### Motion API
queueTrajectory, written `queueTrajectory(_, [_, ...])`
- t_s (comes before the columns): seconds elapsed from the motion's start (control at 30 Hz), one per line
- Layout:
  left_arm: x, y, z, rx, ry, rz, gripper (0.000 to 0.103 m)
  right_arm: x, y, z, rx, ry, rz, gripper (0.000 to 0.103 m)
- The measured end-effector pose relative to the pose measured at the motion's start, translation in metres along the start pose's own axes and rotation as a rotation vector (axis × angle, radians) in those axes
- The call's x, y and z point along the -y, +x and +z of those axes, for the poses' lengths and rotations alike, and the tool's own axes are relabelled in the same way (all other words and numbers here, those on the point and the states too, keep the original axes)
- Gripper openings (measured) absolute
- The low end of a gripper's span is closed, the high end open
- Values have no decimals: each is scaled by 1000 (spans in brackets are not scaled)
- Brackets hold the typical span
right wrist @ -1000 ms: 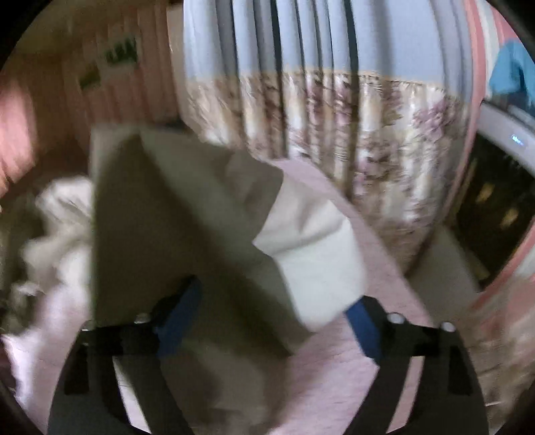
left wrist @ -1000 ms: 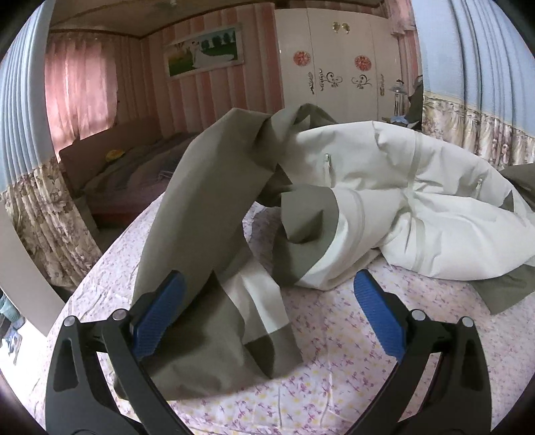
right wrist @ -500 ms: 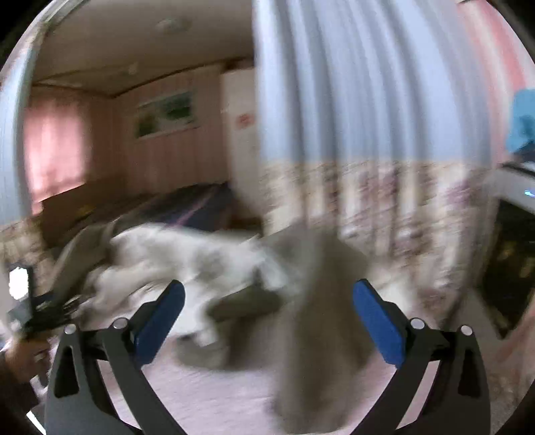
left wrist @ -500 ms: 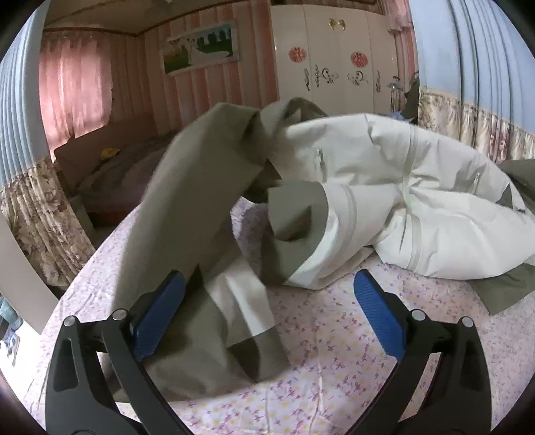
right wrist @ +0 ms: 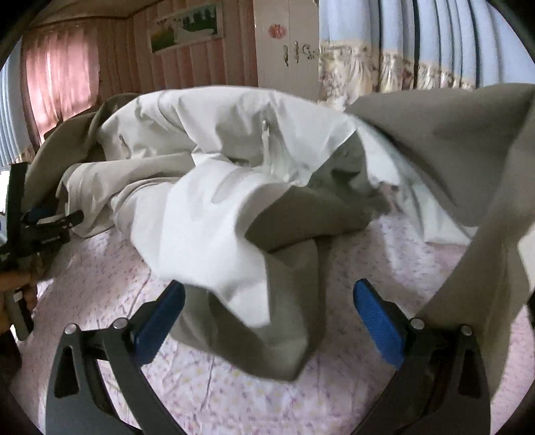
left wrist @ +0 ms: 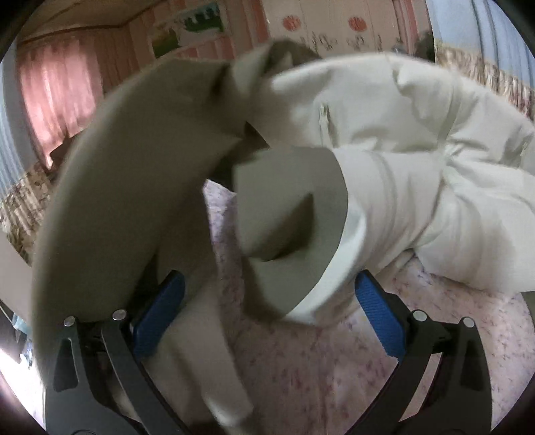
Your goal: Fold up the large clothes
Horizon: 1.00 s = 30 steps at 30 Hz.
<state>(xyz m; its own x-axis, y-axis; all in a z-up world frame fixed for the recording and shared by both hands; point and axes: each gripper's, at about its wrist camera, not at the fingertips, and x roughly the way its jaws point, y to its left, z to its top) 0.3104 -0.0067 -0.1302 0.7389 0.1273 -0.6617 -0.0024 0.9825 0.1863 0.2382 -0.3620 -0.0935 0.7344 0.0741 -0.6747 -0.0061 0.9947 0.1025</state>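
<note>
A large cream and olive jacket (left wrist: 384, 144) lies crumpled on a bed with a pink floral sheet (left wrist: 317, 368). My left gripper (left wrist: 267, 314) is open, low over the sheet, with an olive sleeve cuff (left wrist: 287, 221) just ahead between its fingers and an olive panel (left wrist: 127, 187) draped over its left finger. My right gripper (right wrist: 267, 318) is open above the sheet, with a cream and olive sleeve (right wrist: 240, 254) lying between its fingers. Olive fabric (right wrist: 468, 160) hangs over its right finger. The left gripper (right wrist: 43, 221) shows at the far left of the right wrist view.
A white wardrobe (left wrist: 334, 30) and a framed picture (left wrist: 187, 30) stand on the far wall. Pink curtains (right wrist: 57, 77) hang at the back left, blue and floral curtains (right wrist: 418, 50) at the right. The bed edge is near the left side.
My left gripper has moved forward and closer to the jacket's cuff. My right gripper has swung left from the curtains and now faces the jacket, with a sleeve between its fingers.
</note>
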Motion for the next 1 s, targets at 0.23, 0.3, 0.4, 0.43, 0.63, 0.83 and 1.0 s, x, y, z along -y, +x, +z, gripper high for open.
queueTrajectory(0.23, [9, 10, 9, -53, 47, -154, 27, 2, 5, 9, -12, 44, 83, 22])
queueTrajectory(0.3, [6, -2, 10, -32, 49, -161, 17, 0, -6, 12, 14, 29, 78, 15])
queueTrajectory(0.4, [-3, -35, 16, 20, 59, -175, 11, 1, -32, 22, 85, 16, 55, 11])
queueTrajectory(0.43, [-7, -48, 19, 36, 58, -181, 11, 3, -43, 27, 112, 20, 53, 10])
queueTrajectory(0.63, [-39, -150, 37, 175, 62, -198, 9, 17, -127, 52, 281, 31, 69, 9])
queueTrajectory(0.83, [-64, -238, 17, 267, 59, -213, 9, 16, -206, 46, 381, 10, 102, 9])
queueTrajectory(1.0, [-61, -259, -27, 217, 105, -194, 24, 22, -215, 7, 272, 17, 125, 9])
